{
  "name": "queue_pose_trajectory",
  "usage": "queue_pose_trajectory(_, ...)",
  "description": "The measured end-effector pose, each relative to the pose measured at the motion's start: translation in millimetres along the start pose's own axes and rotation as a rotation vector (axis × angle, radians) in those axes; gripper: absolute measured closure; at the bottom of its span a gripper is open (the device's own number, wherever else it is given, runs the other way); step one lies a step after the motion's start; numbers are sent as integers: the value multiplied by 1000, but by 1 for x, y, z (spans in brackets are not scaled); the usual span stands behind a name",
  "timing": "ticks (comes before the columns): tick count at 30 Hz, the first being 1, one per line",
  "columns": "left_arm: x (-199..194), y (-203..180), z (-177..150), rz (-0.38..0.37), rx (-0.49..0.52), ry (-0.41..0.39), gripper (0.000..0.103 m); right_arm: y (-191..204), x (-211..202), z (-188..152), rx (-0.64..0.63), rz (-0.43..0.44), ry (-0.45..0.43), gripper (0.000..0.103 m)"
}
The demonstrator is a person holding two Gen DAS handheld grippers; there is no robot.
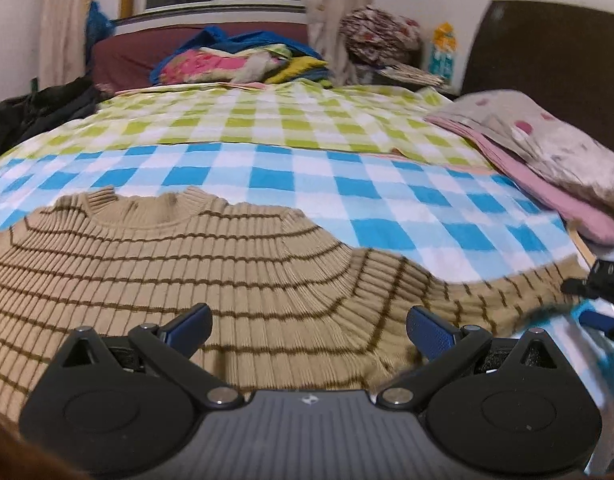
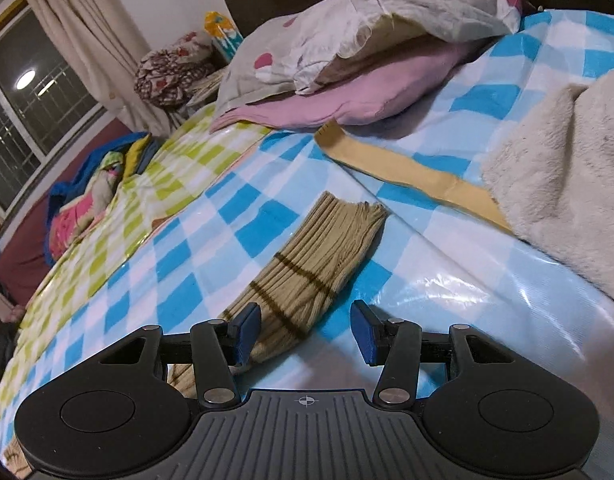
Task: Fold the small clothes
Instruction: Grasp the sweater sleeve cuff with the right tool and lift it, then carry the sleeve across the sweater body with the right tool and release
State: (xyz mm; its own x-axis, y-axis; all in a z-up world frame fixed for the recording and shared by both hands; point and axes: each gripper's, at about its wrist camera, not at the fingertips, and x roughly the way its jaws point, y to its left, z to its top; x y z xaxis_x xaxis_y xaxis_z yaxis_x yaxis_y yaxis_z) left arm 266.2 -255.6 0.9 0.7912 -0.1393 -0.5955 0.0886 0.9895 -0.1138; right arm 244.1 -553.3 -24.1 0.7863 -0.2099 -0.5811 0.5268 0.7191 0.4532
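A tan ribbed sweater (image 1: pixel 179 264) with thin brown stripes lies flat on the blue-and-white checked sheet (image 1: pixel 347 188), collar away from me. My left gripper (image 1: pixel 307 330) is open and empty, low over the sweater's body. The sweater's right sleeve (image 2: pixel 315 256) stretches out across the sheet in the right wrist view. My right gripper (image 2: pixel 305 330) is open and empty, its jaws on either side of that sleeve just above it. The right gripper also shows at the right edge of the left wrist view (image 1: pixel 603 292).
A pink pillow (image 2: pixel 359 100) and a spotted grey pillow (image 2: pixel 347 28) lie against the dark headboard. A cream fleece blanket (image 2: pixel 567 168) lies at the right. A green checked sheet (image 1: pixel 267 120) and a pile of colourful bedding (image 1: pixel 235 60) lie farther back.
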Motion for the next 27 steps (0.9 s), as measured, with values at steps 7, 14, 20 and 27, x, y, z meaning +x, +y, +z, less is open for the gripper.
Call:
queue_pose_trajectory(7, 2, -1, -3, 13, -1, 7, 0, -7, 5, 5, 59, 60, 9, 92)
queue_pose_trajectory(14, -28, 26, -5, 36, -19, -50, 0, 27, -43, 10, 49, 276, -75, 94)
queue_pose_trajectory(20, -65, 86, -12, 69, -11, -73, 0, 112, -84, -8, -73, 465, -62, 94)
queue_pose_trajectory(27, -117, 181, -27, 141, 40, -110, 0, 238, -109, -78, -308, 601, 50, 94)
